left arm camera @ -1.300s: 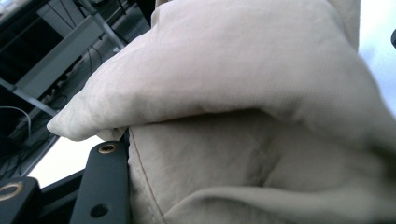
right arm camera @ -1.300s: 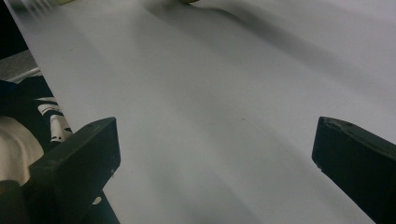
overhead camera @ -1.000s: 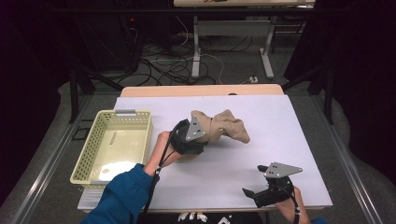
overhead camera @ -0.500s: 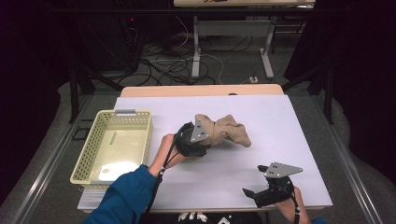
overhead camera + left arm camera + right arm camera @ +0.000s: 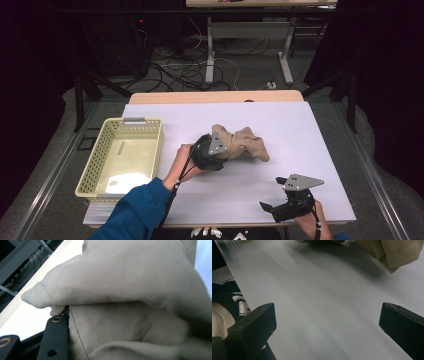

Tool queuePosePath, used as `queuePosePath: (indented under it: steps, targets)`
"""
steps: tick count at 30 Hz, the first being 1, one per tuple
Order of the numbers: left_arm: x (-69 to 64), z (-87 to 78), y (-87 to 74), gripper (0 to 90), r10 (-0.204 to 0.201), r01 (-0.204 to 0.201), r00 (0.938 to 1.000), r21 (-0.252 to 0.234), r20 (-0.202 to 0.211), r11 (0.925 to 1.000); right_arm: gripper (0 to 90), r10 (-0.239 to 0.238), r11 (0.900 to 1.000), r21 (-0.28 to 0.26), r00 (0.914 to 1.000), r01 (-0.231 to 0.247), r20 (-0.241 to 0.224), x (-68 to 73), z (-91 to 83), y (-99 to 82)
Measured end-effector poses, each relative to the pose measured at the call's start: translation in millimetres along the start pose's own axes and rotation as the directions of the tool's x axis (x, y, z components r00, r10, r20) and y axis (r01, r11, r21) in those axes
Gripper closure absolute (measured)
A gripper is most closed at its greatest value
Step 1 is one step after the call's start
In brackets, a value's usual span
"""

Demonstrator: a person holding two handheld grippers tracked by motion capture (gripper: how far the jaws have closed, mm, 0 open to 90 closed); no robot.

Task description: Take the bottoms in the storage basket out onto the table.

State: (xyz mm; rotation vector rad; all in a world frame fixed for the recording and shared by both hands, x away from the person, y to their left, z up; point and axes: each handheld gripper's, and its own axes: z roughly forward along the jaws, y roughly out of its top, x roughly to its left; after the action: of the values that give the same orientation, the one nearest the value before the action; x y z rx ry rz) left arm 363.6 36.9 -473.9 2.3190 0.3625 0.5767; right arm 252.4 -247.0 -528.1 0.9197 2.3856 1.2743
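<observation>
Beige cloth [image 5: 245, 145] hides the clamped left gripper's [image 5: 216, 152] tips; right gripper [image 5: 274, 209] gapes empty.

We see beige cloth [image 5: 245, 145], soft, matt, creased, seam beside left gripper's [image 5: 212, 152] matt black fingers [image 5: 56, 337]. Table sheet [image 5: 300, 135] between right gripper's [image 5: 327, 322] fingers: smooth, faint sheen. Basket [image 5: 90, 170]: perforated pale plastic.

Dark room – grey floor [image 5: 60, 165], tangled cables [image 5: 175, 70] (behind table [image 5: 320, 150]), metal desk legs [image 5: 286, 55].
</observation>
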Motion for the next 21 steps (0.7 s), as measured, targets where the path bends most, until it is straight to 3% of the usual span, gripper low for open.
queuePosePath:
  steps: [21]
  targets:
    - [-15.1,24.9,-6.9,43.1,0.002,-0.006,0.9969,0.055,0.078,0.9985,0.7,-0.004,1.0,-0.001,1.0,0.004,0.008,-0.2,0.6,0.2]
